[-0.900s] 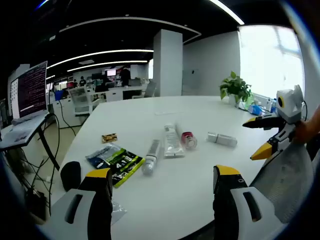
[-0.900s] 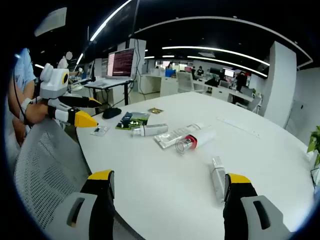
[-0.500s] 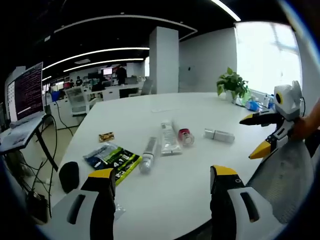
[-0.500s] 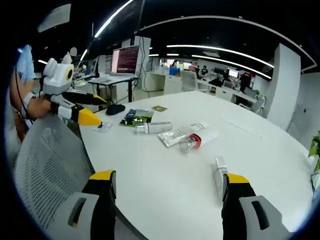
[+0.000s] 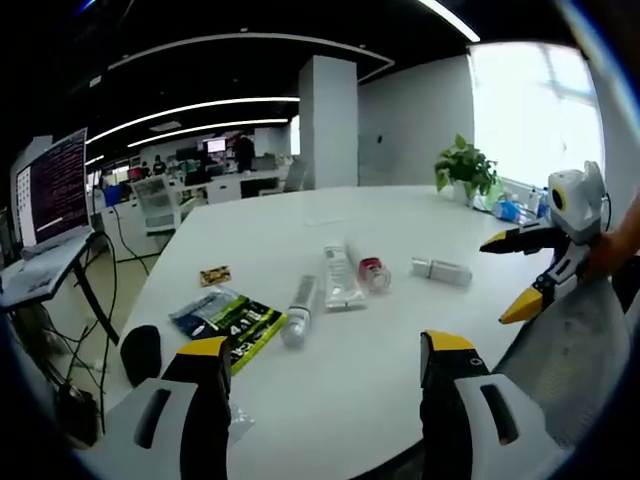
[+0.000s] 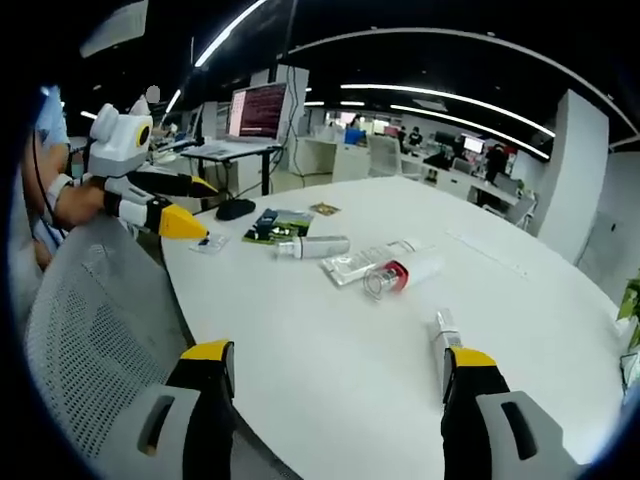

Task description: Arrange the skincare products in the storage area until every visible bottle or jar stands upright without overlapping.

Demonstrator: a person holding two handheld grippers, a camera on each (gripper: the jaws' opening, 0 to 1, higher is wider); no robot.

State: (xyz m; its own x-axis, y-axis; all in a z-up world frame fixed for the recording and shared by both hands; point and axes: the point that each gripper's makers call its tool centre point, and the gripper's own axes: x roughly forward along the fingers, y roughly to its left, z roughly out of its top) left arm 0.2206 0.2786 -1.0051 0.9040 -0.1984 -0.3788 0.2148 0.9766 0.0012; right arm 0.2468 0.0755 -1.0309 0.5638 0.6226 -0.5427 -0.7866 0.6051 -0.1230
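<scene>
Skincare products lie on their sides across the middle of the round white table (image 5: 330, 380), none upright. We see a grey-capped tube (image 5: 300, 311) beside a flat clear-packaged tube (image 5: 341, 277), then a white tube with a red band (image 5: 373, 272) touching or almost touching it, and a small white bottle (image 5: 441, 270) lying apart toward the window-side edge. In the right gripper view the same row runs from the grey-capped tube (image 6: 312, 246) past the packaged tube (image 6: 372, 260) and the red-banded tube (image 6: 402, 272) to the small bottle (image 6: 443, 334), which sits just beyond our right jaw.

A green and black sachet (image 5: 232, 321) lies near the table's edge on the monitor side, with a small snack packet (image 5: 214, 275) further in.

Our left gripper (image 5: 325, 372) hangs wide and empty over the near edge; our right gripper (image 6: 335, 375) is likewise spread wide, holding nothing.
</scene>
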